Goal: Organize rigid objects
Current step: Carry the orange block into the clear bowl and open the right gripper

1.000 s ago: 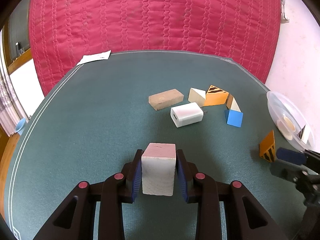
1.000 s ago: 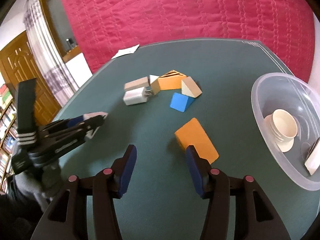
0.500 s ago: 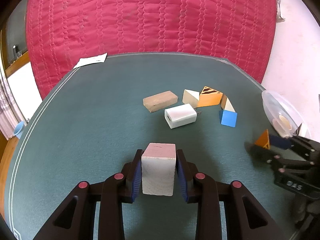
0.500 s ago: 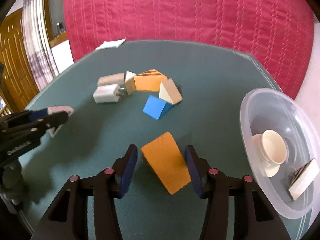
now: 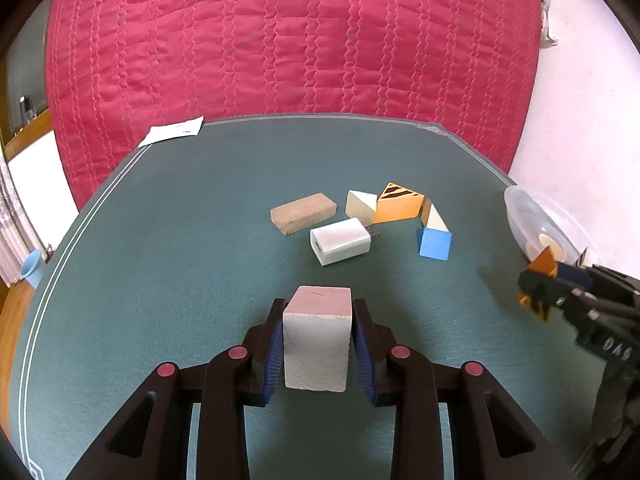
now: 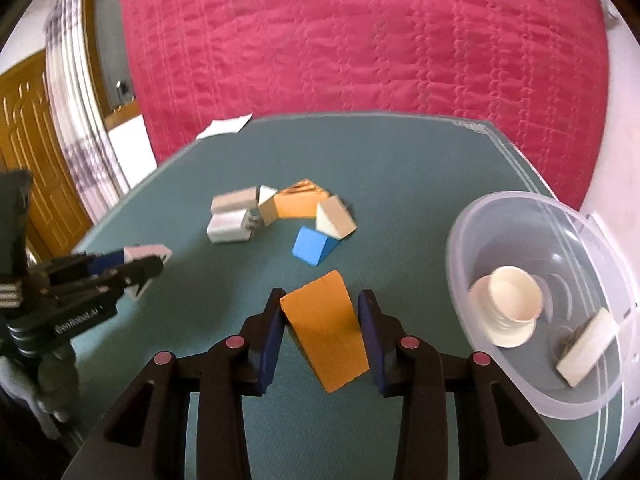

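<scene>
My left gripper [image 5: 317, 320] is shut on a white block with a pinkish top [image 5: 316, 344], held just above the green table [image 5: 160, 280]. My right gripper [image 6: 320, 308] has an orange wedge [image 6: 324, 332] between its blue pads; its jaws are closing and both pads touch the wedge's sides. The left wrist view shows that wedge [image 5: 541, 264] off the table at the far right, with its shadow below. A clear plastic bowl [image 6: 500, 208] stands to the right of the right gripper.
A white charger [image 5: 340, 240], a tan block [image 5: 302, 212], a striped orange wedge [image 5: 400, 206], a blue wedge [image 5: 434, 243] and cream wedges lie mid-table. The bowl holds a cream cup stack [image 6: 512, 304] and a pale block [image 6: 584, 346]. Paper [image 5: 172, 132] lies at the far edge.
The right gripper moved forward around the orange wedge, its jaws narrowed onto it, and the wedge rose off the table. The left gripper stayed put with its block.
</scene>
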`<state>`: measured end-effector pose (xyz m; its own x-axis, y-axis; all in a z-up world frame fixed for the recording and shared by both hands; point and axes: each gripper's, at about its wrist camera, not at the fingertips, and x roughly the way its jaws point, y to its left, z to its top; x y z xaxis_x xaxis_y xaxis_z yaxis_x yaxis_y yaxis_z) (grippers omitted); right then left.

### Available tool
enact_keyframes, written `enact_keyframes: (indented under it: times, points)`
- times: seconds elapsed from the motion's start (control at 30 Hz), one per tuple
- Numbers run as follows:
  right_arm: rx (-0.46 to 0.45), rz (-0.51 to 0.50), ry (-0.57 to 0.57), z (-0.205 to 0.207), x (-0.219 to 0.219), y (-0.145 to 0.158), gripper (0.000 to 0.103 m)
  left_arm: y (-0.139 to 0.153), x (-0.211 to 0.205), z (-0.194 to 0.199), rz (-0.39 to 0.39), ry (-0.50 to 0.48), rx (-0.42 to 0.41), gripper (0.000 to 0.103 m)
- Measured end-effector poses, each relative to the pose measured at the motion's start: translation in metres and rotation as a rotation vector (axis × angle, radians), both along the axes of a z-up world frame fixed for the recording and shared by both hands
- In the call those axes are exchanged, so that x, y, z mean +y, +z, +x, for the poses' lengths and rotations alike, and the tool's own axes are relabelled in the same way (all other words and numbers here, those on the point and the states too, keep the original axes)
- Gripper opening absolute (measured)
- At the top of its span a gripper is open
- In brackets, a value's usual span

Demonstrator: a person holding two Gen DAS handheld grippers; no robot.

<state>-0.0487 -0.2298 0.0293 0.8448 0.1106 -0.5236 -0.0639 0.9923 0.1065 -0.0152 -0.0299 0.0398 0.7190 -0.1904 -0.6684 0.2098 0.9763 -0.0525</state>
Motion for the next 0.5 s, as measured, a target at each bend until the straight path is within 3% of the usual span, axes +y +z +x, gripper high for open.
enact_keyframes:
  times: [0.5]
  points:
    - [-0.101,0.152,-0.301,-0.042,-0.115,0.027,0.038,0.013,-0.03,-0.008,0.011,-0.063,-0.013,0.034]
